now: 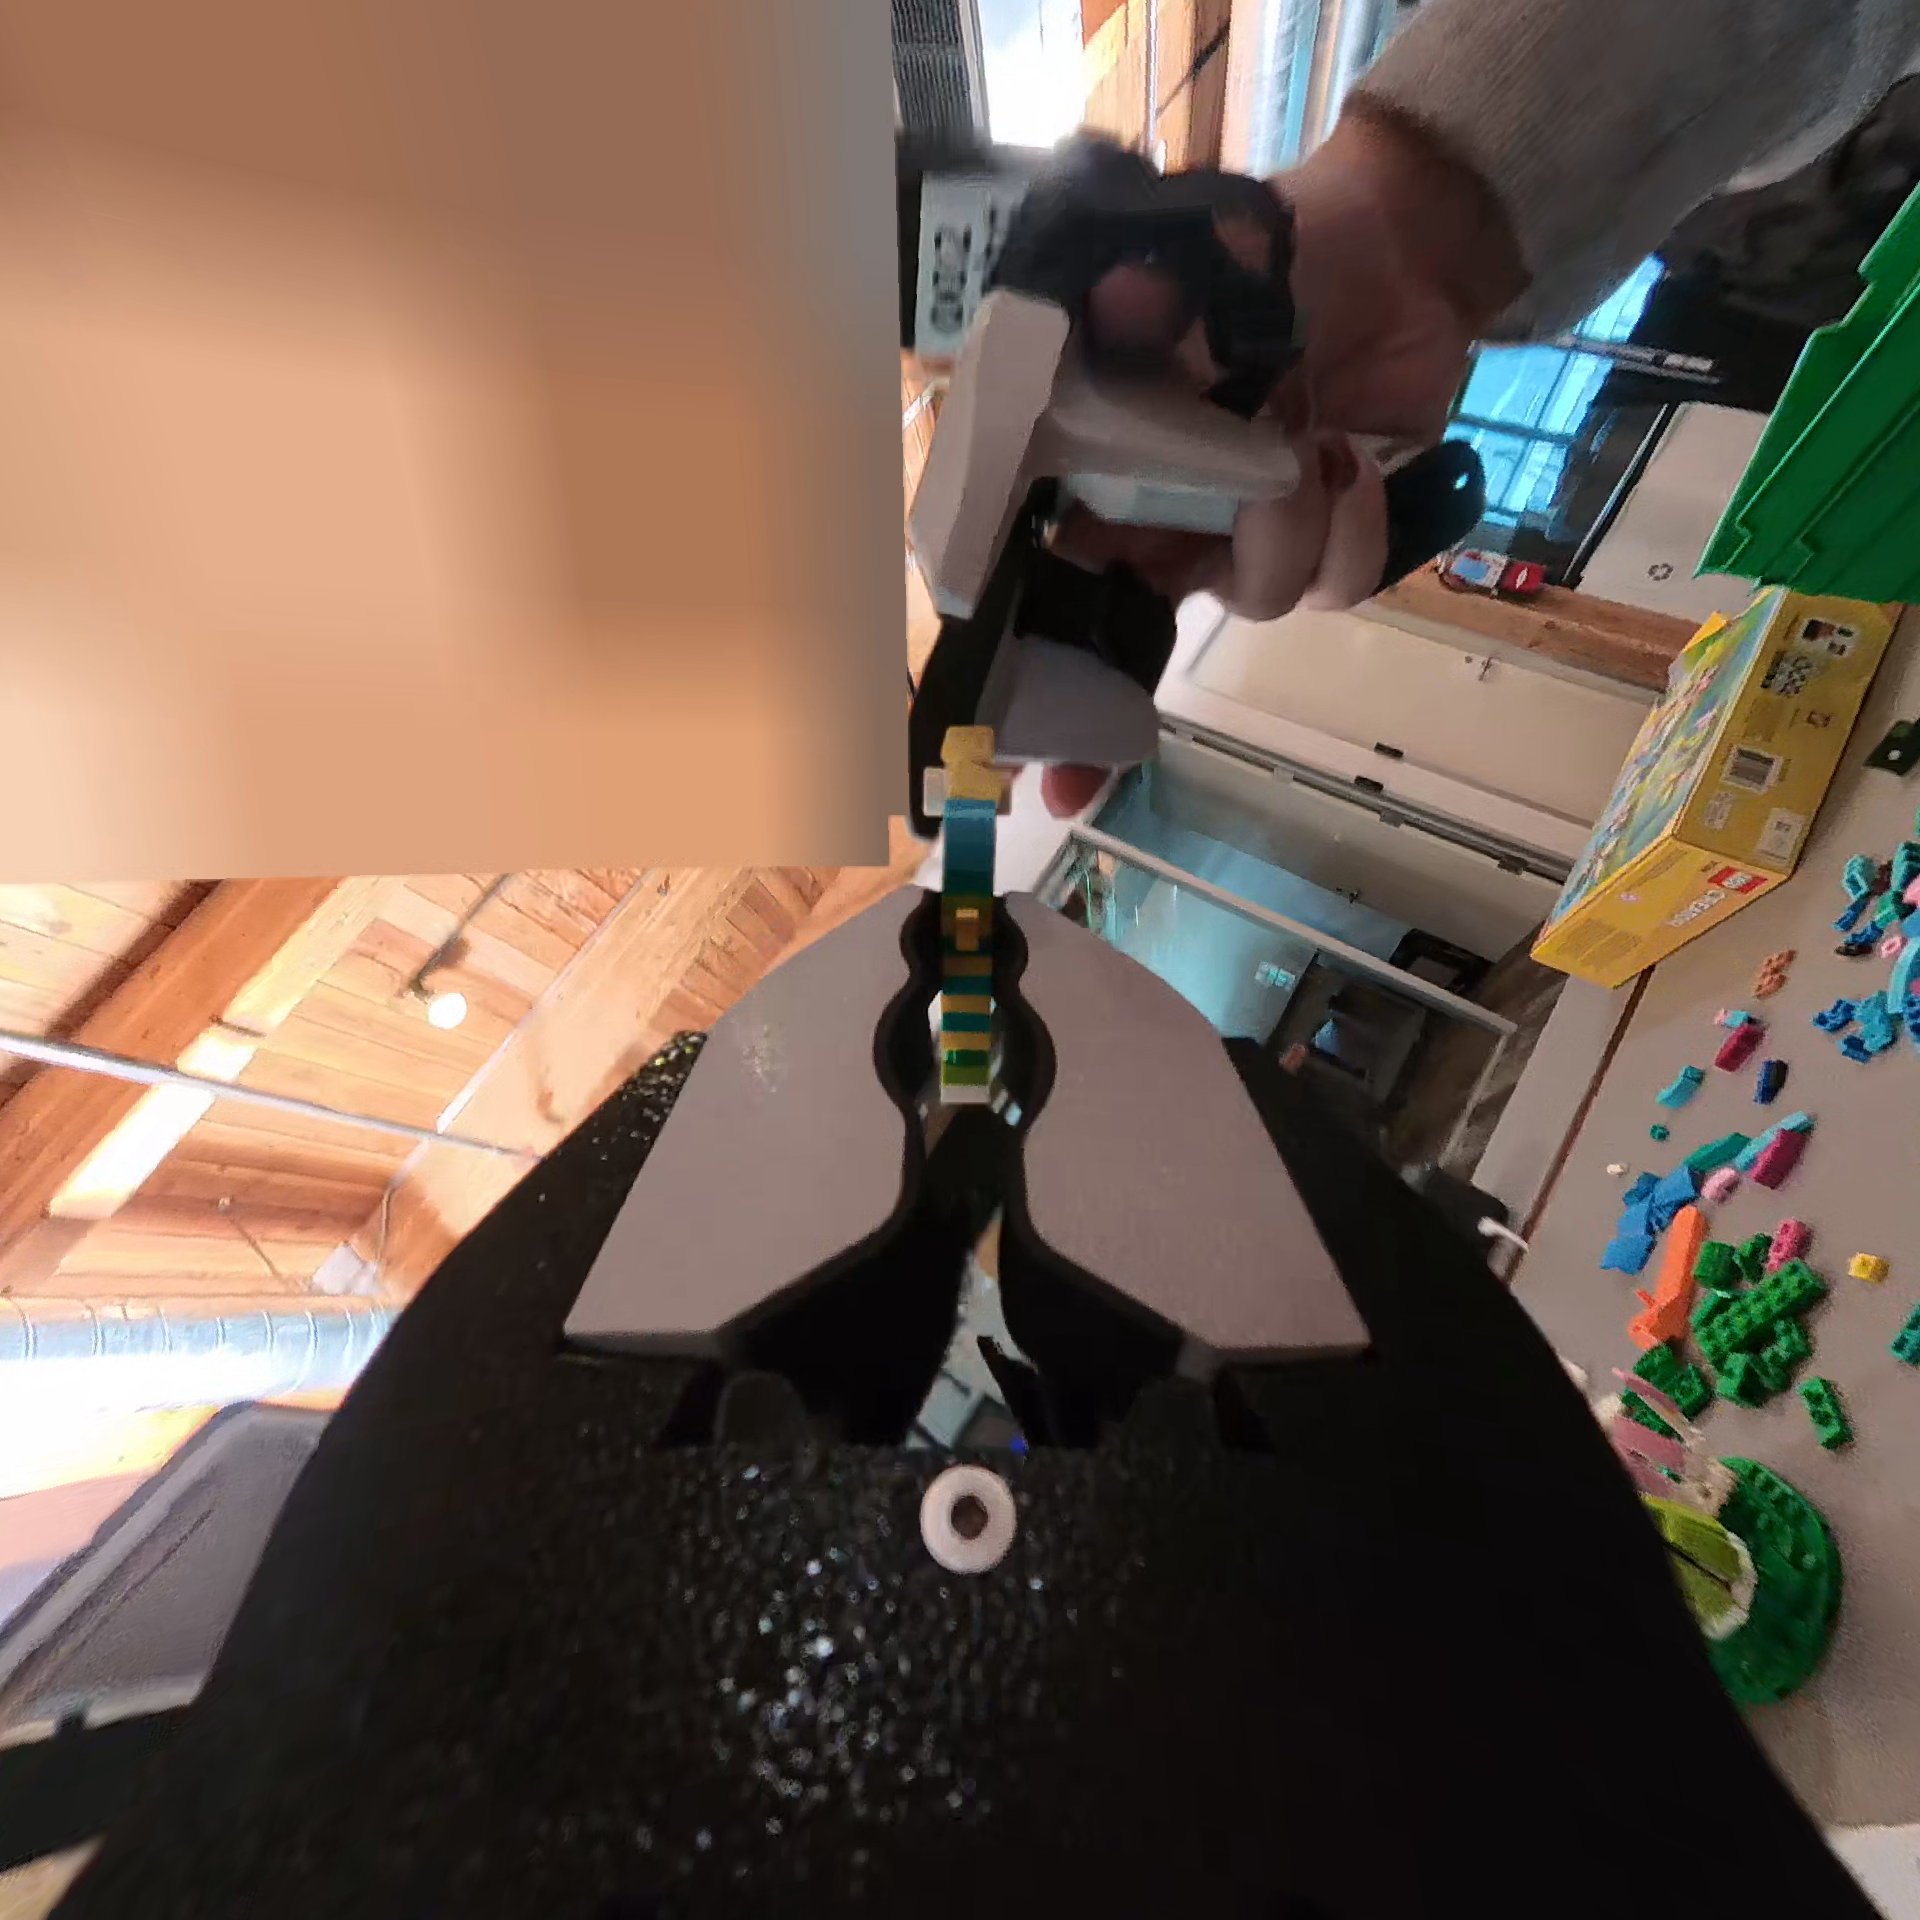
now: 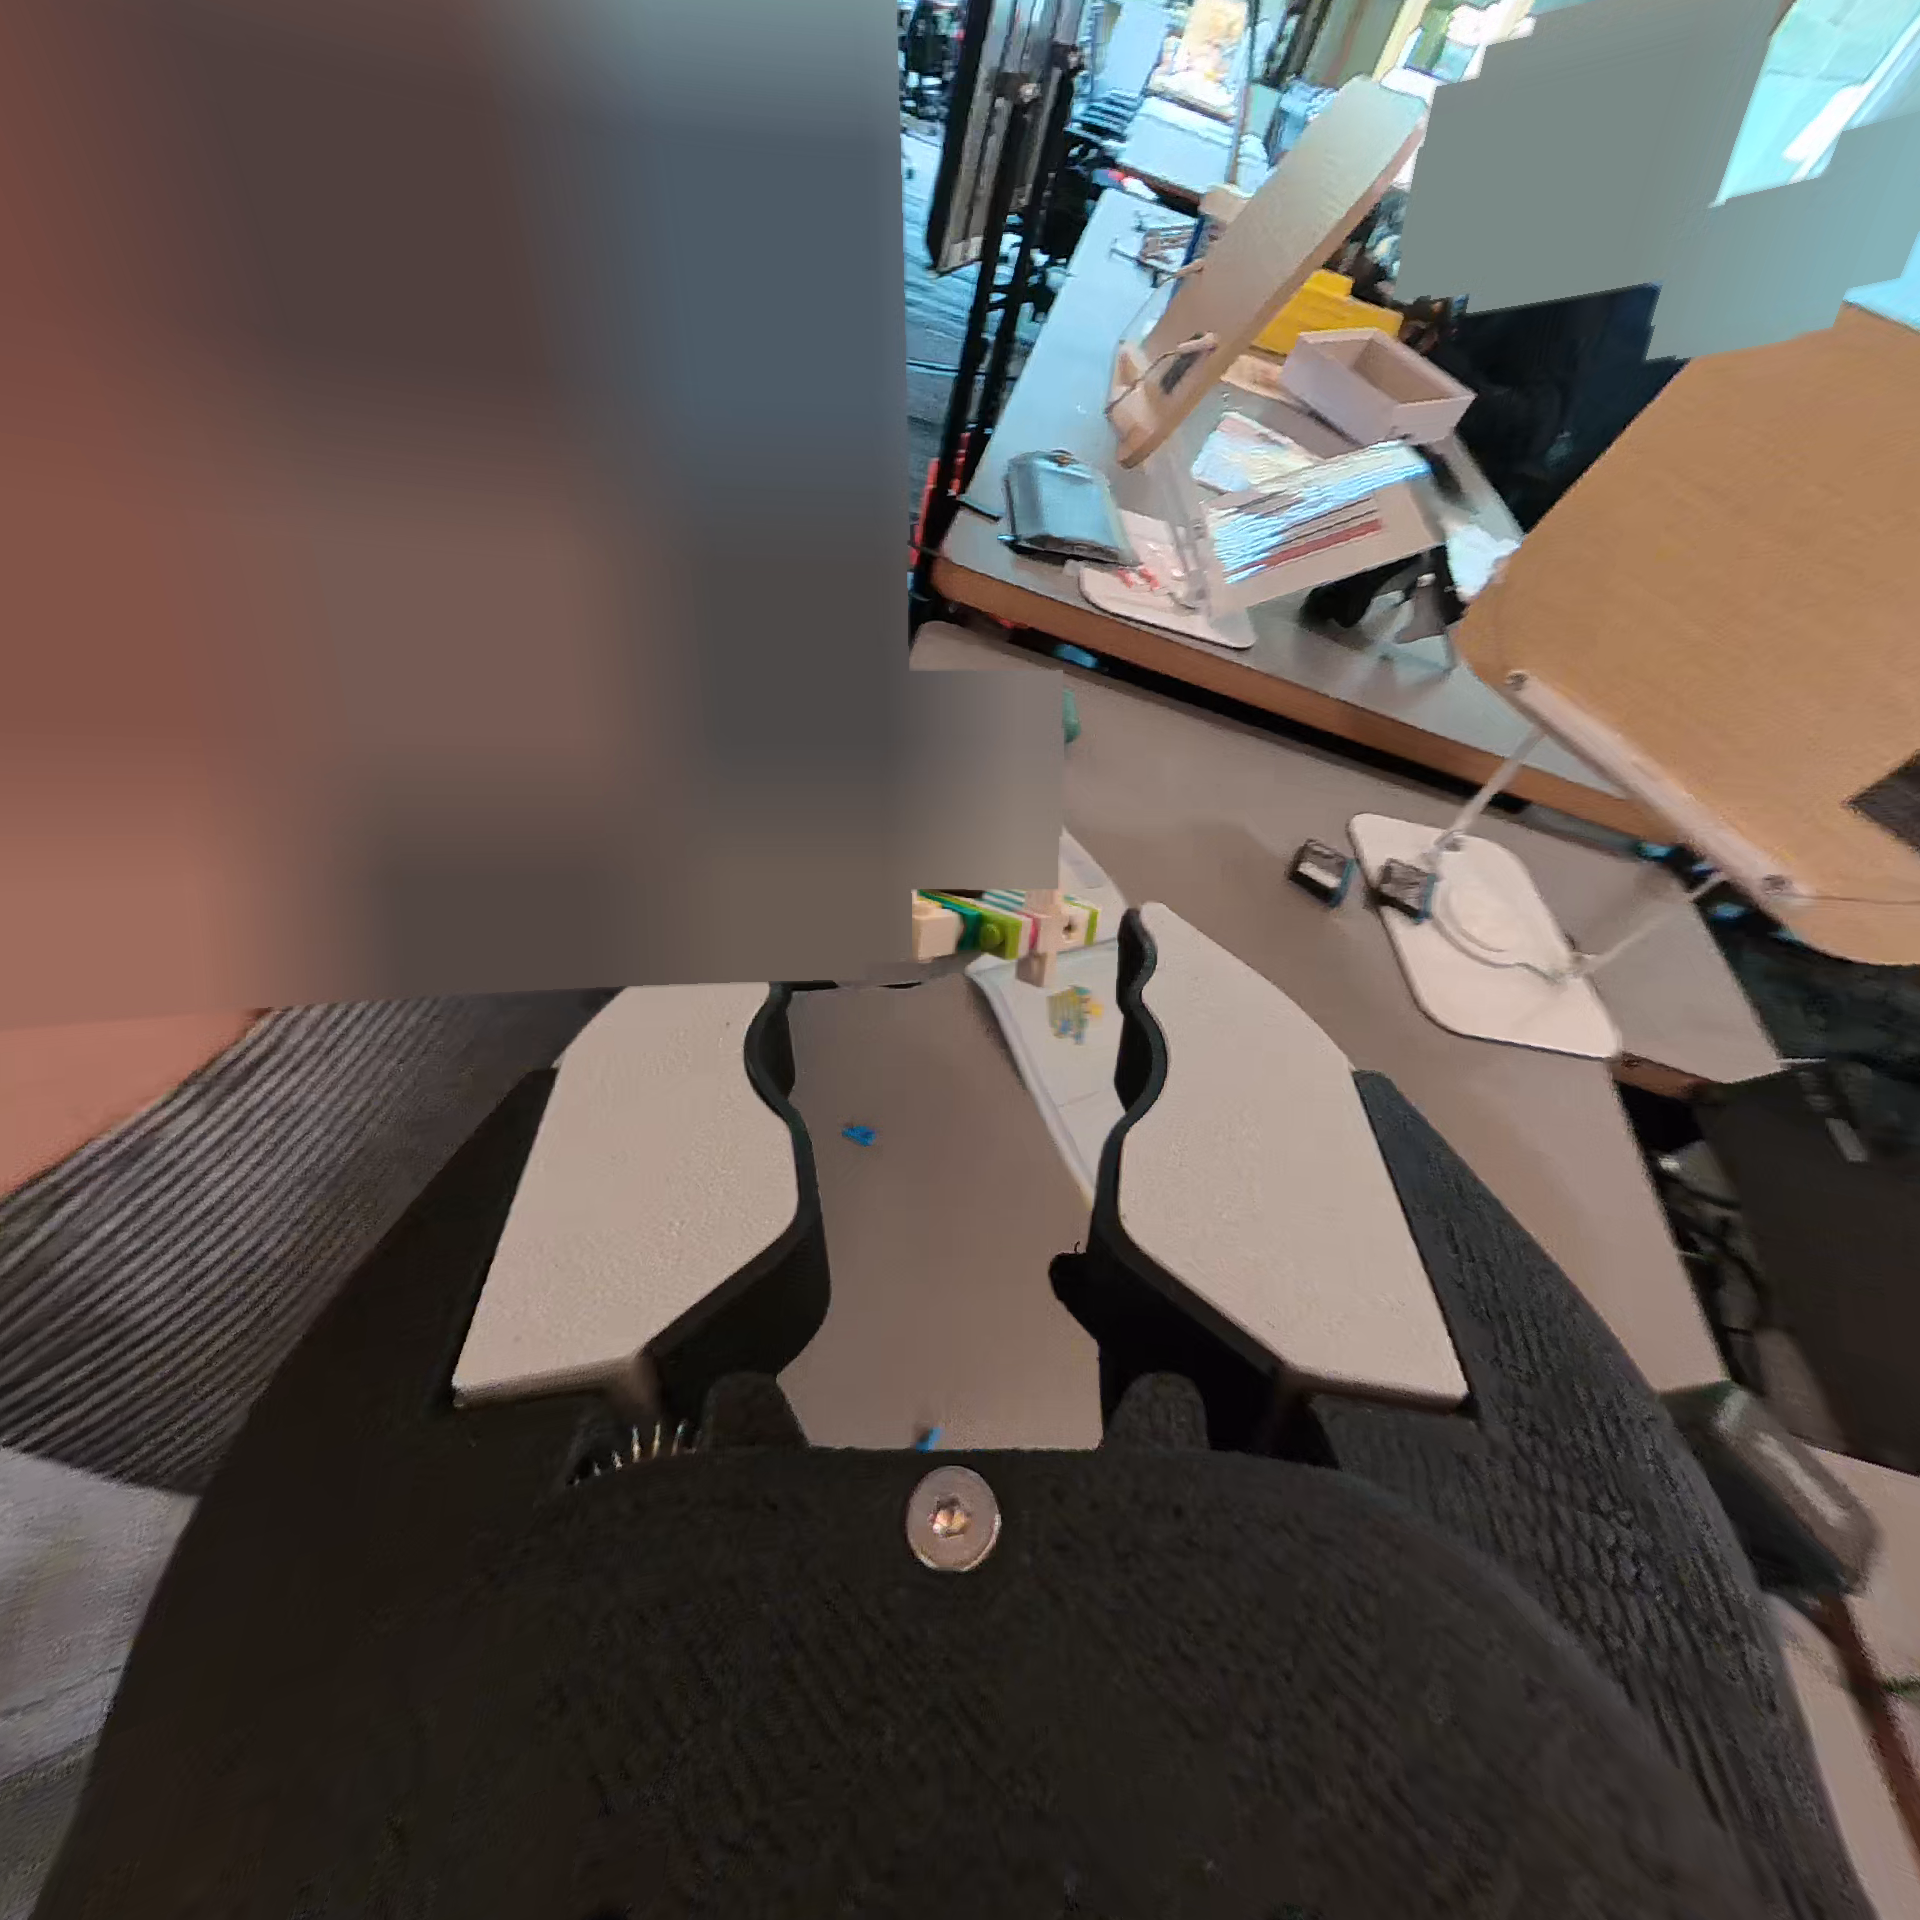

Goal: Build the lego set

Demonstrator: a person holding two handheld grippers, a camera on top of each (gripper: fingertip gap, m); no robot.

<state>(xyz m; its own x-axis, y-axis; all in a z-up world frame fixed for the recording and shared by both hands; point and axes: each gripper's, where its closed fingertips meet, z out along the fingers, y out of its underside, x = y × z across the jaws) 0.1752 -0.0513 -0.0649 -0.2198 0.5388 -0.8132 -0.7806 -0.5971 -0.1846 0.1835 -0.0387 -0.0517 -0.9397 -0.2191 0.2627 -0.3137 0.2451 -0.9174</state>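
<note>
My left gripper [image 1: 966,920] is shut on a small striped lego assembly [image 1: 966,1023] of green, yellow, teal and white pieces and holds it up in the air. The assembly's teal and yellow end [image 1: 969,790] sticks out past the fingertips. My right gripper [image 1: 1003,748], held by a hand, has its fingertips at that end. In the right wrist view the right gripper [image 2: 945,997] is open, and the assembly [image 2: 1003,925] lies just beyond its tips, partly hidden by a blur patch.
A yellow lego box [image 1: 1704,790], several loose bricks [image 1: 1745,1320] and a round green plate build [image 1: 1766,1590] lie on the grey table at the right. An instruction booklet [image 2: 1049,1039], a tiny blue piece [image 2: 857,1135] and a white stand [image 2: 1486,925] show below the right gripper.
</note>
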